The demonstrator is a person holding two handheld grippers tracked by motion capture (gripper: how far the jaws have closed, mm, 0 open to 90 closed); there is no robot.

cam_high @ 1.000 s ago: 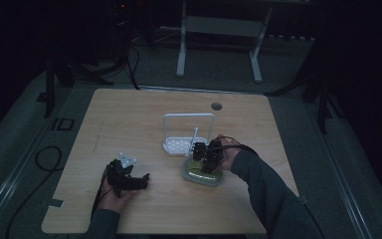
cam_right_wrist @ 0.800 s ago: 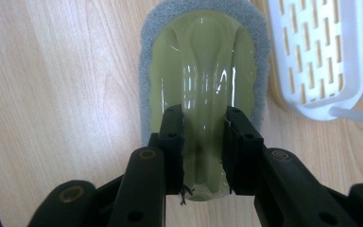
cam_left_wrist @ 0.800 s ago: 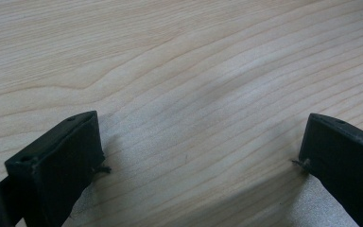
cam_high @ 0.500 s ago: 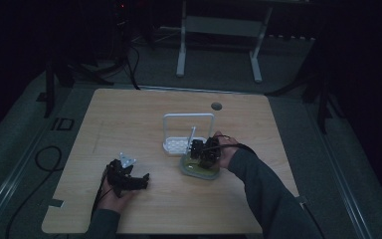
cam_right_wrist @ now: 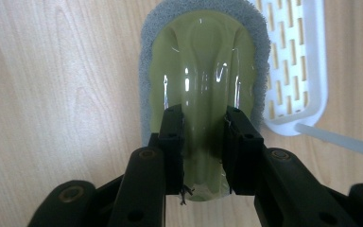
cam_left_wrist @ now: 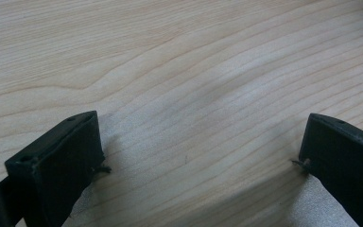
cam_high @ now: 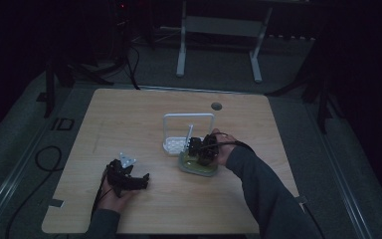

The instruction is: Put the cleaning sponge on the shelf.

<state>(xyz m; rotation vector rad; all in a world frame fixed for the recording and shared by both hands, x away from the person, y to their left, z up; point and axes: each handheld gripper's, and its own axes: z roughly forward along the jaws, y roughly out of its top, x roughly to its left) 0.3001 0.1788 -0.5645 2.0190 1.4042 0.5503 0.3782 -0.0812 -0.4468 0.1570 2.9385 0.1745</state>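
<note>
the scrubber (cam_right_wrist: 203, 90), an oval pad with a glossy olive-green moulded plastic top and a grey, coarse foam rim, lies flat on the table (cam_high: 129, 119) right of centre, just beside the white slotted plastic tray (cam_right_wrist: 295, 61). your right gripper (cam_right_wrist: 203, 142) is clenched on the raised central ridge of the green top, one black jaw on either side of it. a thin white rod (cam_right_wrist: 340, 142) runs near the tray's corner. in the high view the tray (cam_high: 175, 146) carries a tall white loop handle (cam_high: 189, 118). your left gripper (cam_left_wrist: 203, 156) rests low over bare pale wood with wavy grain, jaws spread wide, grasping nothing.
</note>
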